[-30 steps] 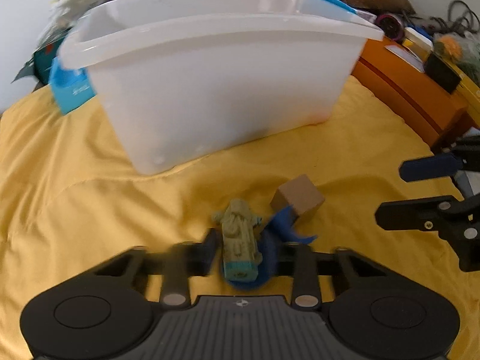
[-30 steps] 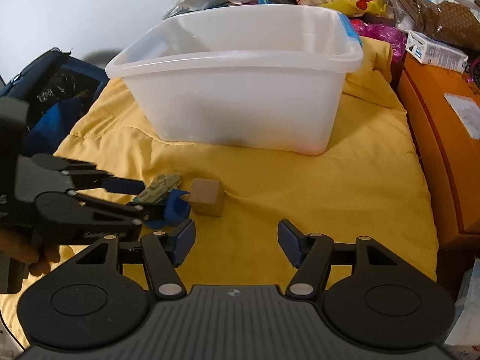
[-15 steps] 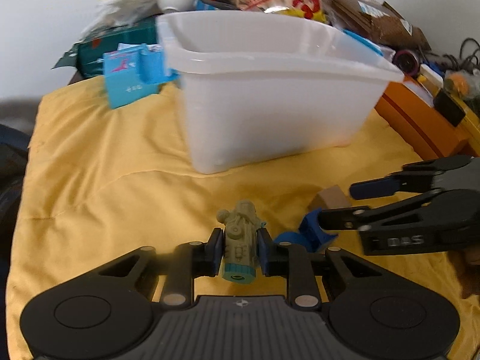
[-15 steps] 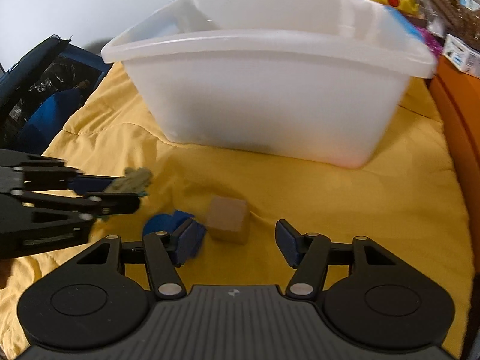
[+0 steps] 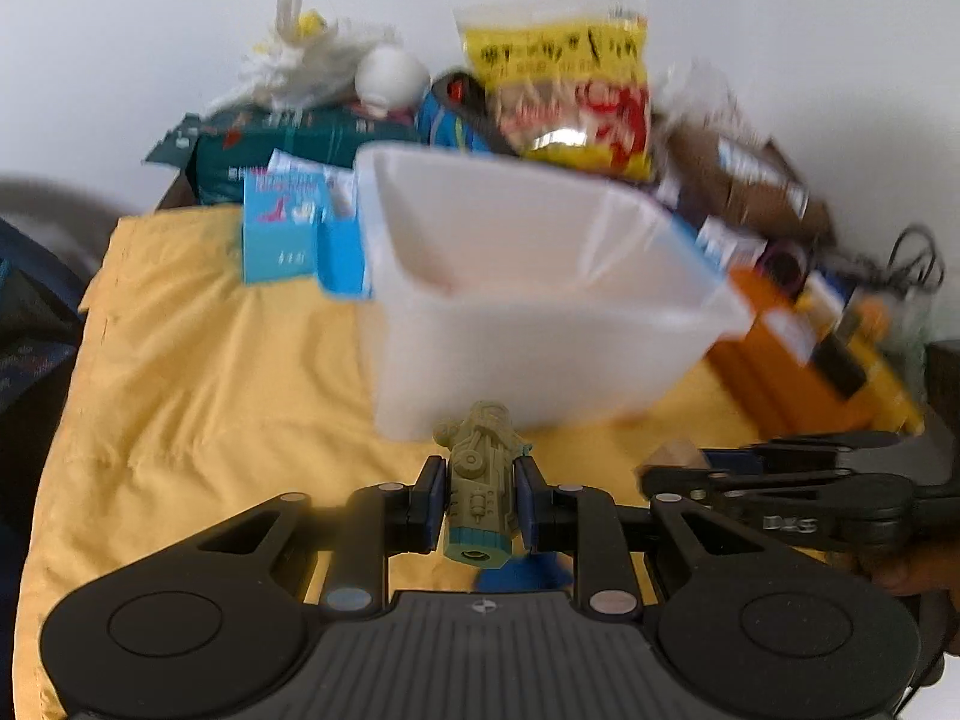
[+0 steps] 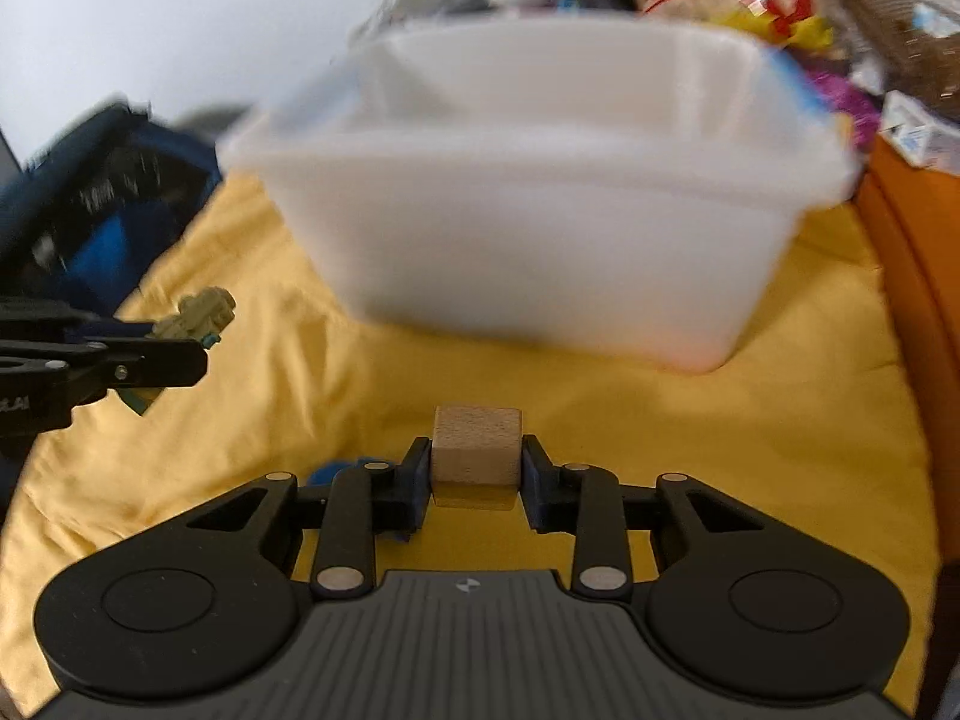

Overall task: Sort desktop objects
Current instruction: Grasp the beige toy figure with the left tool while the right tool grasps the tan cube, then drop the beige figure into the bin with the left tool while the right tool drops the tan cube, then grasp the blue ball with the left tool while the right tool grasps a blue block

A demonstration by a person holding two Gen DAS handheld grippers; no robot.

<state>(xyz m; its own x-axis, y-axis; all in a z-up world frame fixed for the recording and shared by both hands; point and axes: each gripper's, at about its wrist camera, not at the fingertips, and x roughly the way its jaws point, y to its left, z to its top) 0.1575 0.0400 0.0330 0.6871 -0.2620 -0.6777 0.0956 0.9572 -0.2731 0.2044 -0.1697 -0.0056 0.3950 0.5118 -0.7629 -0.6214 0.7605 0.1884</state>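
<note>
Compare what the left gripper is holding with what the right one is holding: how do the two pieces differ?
The green toy in the left gripper is a long, detailed moulded figure with a teal end; the wooden cube in the right gripper is plain, tan and flat-faced. The toy juts past the fingers; the cube barely does. Both are clamped, facing the white bin.

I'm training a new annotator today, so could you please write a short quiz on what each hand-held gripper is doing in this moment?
1. True or false: the left hand-held gripper is shut on the green toy vehicle.
2. What does the right hand-held gripper hold: A) blue piece, B) wooden cube, C) nothing?
3. Fill in: the white plastic bin stands on a ____ cloth.

Key: 1. true. 2. B. 3. yellow.
</note>
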